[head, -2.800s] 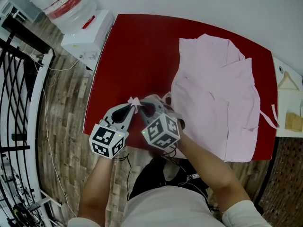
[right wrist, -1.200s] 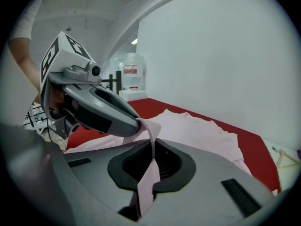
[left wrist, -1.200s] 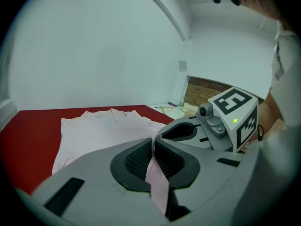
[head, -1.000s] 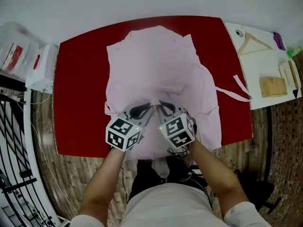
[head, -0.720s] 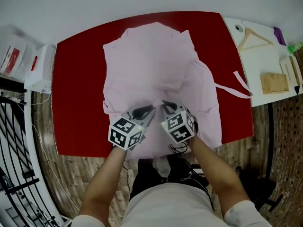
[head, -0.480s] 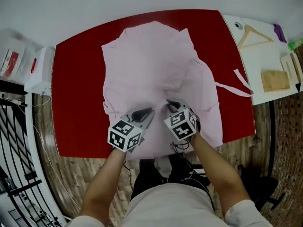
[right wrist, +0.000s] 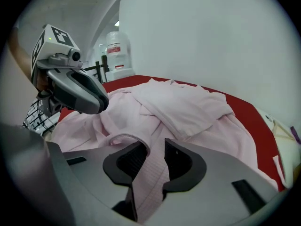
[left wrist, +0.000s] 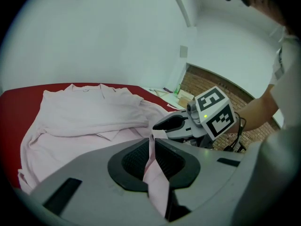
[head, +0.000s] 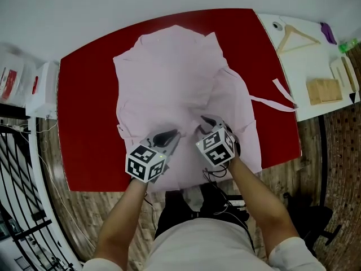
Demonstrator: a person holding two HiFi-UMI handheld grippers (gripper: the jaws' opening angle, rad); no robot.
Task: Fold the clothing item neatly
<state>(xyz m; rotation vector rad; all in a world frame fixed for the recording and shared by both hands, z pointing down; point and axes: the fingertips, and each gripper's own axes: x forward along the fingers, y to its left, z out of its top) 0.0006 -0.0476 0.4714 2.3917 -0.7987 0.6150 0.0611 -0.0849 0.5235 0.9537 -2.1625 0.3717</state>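
A pale pink garment [head: 180, 78] lies spread over the red table [head: 84, 123], its near hem hanging at the front edge. My left gripper [head: 172, 133] is down at the near hem, shut on a narrow fold of pink fabric [left wrist: 153, 173] that stands up between its pads. Just right of it, my right gripper [head: 206, 119] also rests on the hem. Its jaws have just been opening and now stand apart, with a band of pink cloth [right wrist: 150, 173] lying loose between them. Each gripper shows in the other's view: right gripper [left wrist: 162, 125], left gripper [right wrist: 101, 102].
A pink tie strip [head: 276, 97] trails off the garment toward the white side table [head: 307, 61], which carries a wooden hanger [head: 296, 35] and a wooden block [head: 322, 90]. A white water dispenser [head: 34, 89] stands left of the table, with black railing [head: 17, 196] beside it.
The garment has come from the table's right side to its middle. Both grippers have sunk onto the near hem, and the right jaws have parted while the left stays shut.
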